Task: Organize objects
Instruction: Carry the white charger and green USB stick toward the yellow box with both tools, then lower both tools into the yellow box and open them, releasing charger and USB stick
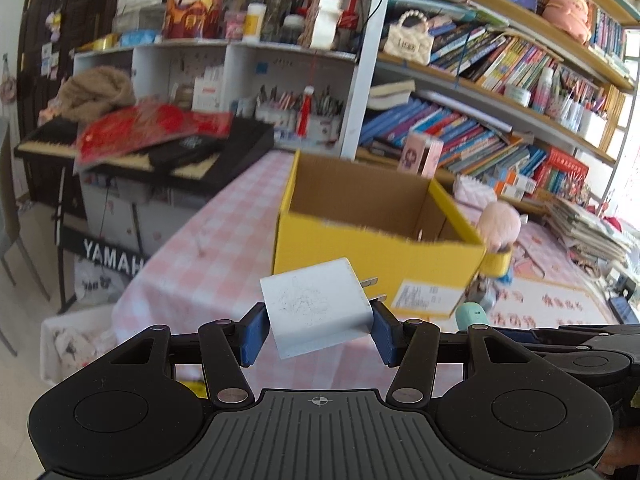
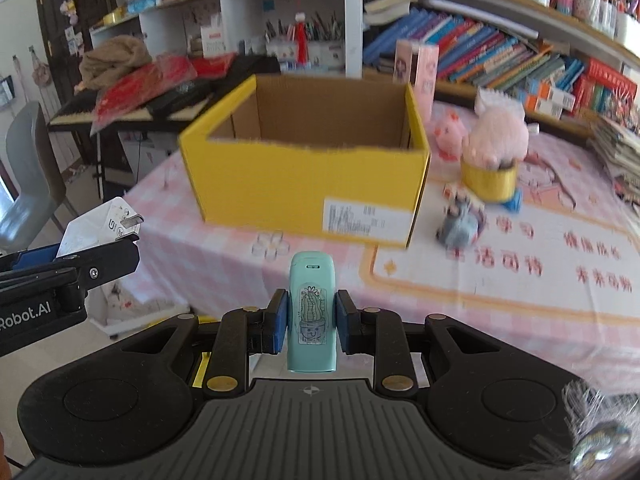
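Observation:
My left gripper [image 1: 319, 330] is shut on a white plug charger [image 1: 316, 306], prongs pointing right, held in the air short of the open yellow cardboard box [image 1: 372, 258]. My right gripper [image 2: 311, 322] is shut on a mint-green device with a cactus sticker [image 2: 311, 312], held upright in front of the yellow box [image 2: 288, 184]. The box looks empty as far as its inside shows. The left gripper with the charger [image 2: 102, 224] shows at the left of the right wrist view. The mint-green device's tip [image 1: 472, 315] shows in the left wrist view.
The box stands on a table with a pink checked cloth [image 2: 500, 280]. To its right are a pink plush on a gold tin [image 2: 494, 148], a small grey figure [image 2: 460, 220] and a clear flower-shaped piece [image 2: 270, 246]. A keyboard [image 1: 132, 148] and bookshelves [image 1: 500, 80] stand behind.

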